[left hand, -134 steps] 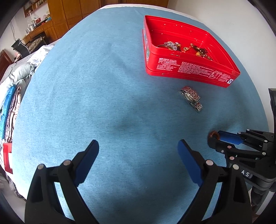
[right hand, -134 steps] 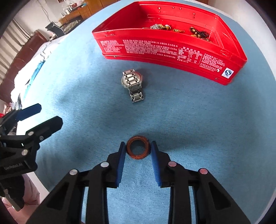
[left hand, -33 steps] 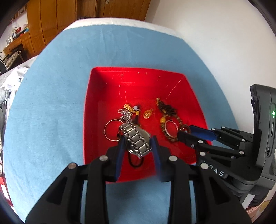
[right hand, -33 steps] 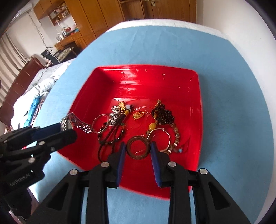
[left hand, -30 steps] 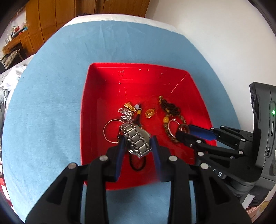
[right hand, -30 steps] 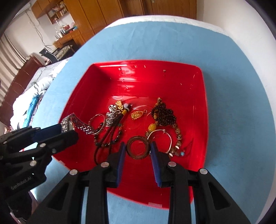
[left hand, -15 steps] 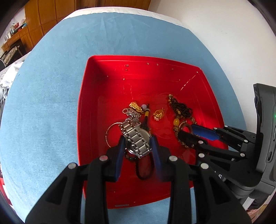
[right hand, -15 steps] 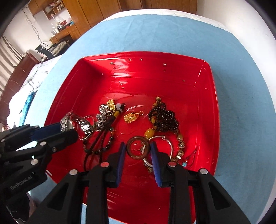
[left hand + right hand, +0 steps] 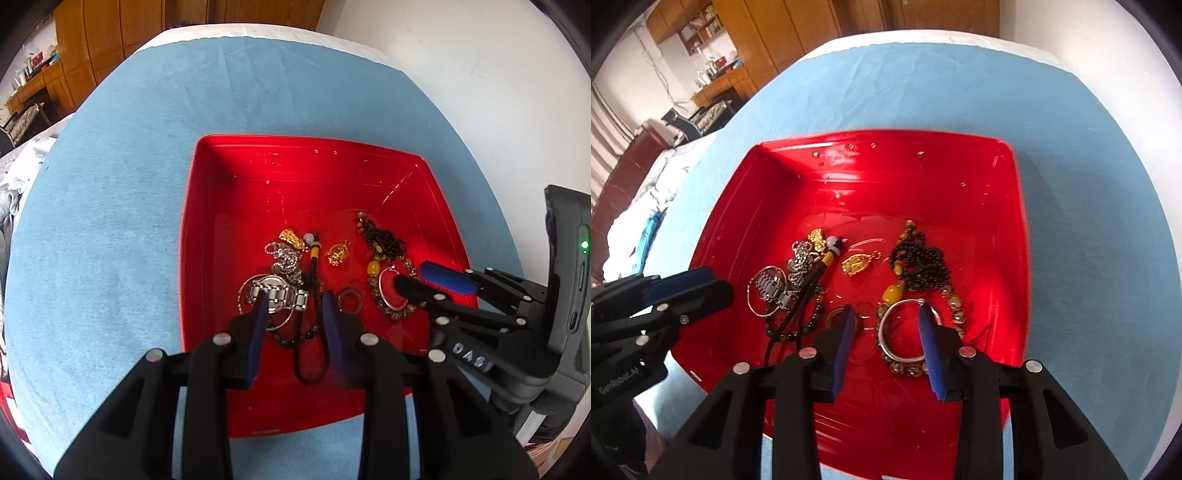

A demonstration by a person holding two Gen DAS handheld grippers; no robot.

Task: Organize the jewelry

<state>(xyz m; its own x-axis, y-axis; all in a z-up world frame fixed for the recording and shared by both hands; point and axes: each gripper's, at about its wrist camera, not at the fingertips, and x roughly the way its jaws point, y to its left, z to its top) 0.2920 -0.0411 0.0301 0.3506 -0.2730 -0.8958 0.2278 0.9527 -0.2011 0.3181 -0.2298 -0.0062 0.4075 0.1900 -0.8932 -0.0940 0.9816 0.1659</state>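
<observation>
A red tray (image 9: 192,258) (image 9: 1019,258) sits on the blue cloth and holds the jewelry. The silver watch (image 9: 280,293) (image 9: 772,286) lies on the tray floor over a thin hoop, partly behind one finger of my left gripper (image 9: 295,306) (image 9: 713,282). Those jaws stand apart and press on nothing. The brown ring (image 9: 360,302) (image 9: 832,314) rests on the tray floor beside the black cord. My right gripper (image 9: 886,321) (image 9: 412,277) hovers over a silver bangle (image 9: 882,338); its jaws are opening with nothing between them.
Also in the tray are a dark bead necklace (image 9: 919,262), a gold pendant (image 9: 857,264) and a crystal charm. The blue cloth (image 9: 110,221) surrounds the tray. A white wall runs along the right; bedding and wooden cabinets lie beyond the left and far edges.
The watch has dropped from the left jaws into the tray. The right jaws have widened and the brown ring has fallen out to the tray floor. Both grippers have come closer to the tray.
</observation>
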